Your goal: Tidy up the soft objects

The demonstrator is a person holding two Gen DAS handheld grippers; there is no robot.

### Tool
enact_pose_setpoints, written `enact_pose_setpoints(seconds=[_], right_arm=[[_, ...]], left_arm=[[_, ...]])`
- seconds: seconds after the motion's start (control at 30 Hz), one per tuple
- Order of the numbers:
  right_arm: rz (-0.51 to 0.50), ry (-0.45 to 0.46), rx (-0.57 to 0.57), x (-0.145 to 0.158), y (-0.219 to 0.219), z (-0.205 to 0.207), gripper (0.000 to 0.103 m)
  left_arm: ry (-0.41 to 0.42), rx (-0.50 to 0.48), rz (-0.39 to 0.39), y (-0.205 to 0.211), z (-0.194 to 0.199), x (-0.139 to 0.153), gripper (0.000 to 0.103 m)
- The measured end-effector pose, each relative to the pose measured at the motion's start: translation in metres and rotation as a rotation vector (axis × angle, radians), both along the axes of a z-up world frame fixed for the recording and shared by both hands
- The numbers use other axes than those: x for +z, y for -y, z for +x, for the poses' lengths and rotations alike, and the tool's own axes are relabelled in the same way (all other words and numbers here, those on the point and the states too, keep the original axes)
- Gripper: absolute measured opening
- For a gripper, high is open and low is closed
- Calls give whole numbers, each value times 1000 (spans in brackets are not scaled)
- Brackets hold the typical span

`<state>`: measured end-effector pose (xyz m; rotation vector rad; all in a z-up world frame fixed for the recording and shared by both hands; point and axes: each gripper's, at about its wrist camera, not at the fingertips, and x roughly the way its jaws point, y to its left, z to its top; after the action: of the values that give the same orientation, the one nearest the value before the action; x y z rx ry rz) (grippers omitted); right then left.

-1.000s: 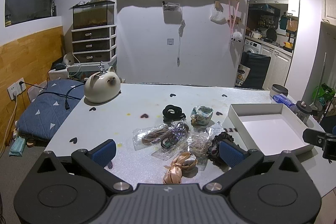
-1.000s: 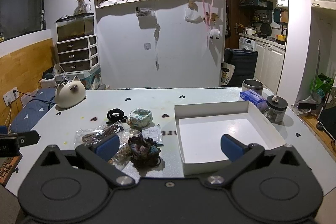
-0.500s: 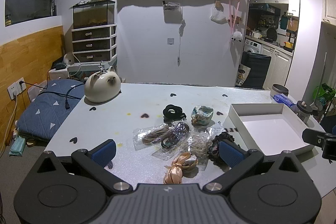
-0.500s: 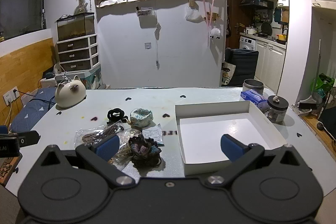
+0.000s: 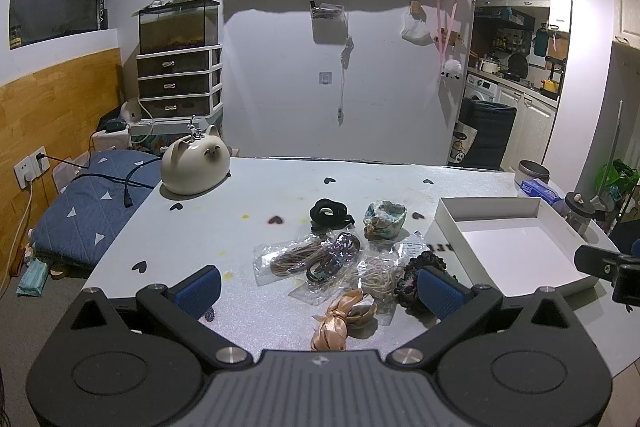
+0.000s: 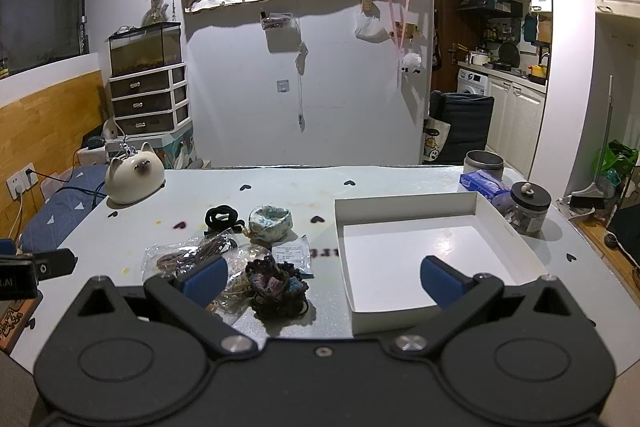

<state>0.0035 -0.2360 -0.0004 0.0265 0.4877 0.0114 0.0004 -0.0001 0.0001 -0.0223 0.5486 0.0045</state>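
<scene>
While nothing is yet picked up, the left gripper (image 5: 318,285) hangs wide open and empty at lower centre over the ribbon bow (image 5: 344,317); right of it lie the dark scrunchie (image 6: 276,285) and the empty white box (image 6: 432,251), the right gripper (image 6: 322,277) equally open, empty. Next, I judge: descend, pinch one hair tie.

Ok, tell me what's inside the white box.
Nothing shows inside the white box: its white floor is bare in both views. The right gripper finger hides a strip near the front wall, so that spot is unchecked.
</scene>
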Motion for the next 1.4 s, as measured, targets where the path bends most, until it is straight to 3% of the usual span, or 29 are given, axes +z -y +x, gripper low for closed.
enact_pose_setpoints(seconds=[1.0, 1.4], right_arm=[[0, -2, 1, 1, 2, 0, 103], [-11, -37, 50, -14, -2, 29, 103]], left_arm=[[-9, -4, -4, 0, 2, -1, 103], [-71, -19, 11, 1, 20, -34, 103]])
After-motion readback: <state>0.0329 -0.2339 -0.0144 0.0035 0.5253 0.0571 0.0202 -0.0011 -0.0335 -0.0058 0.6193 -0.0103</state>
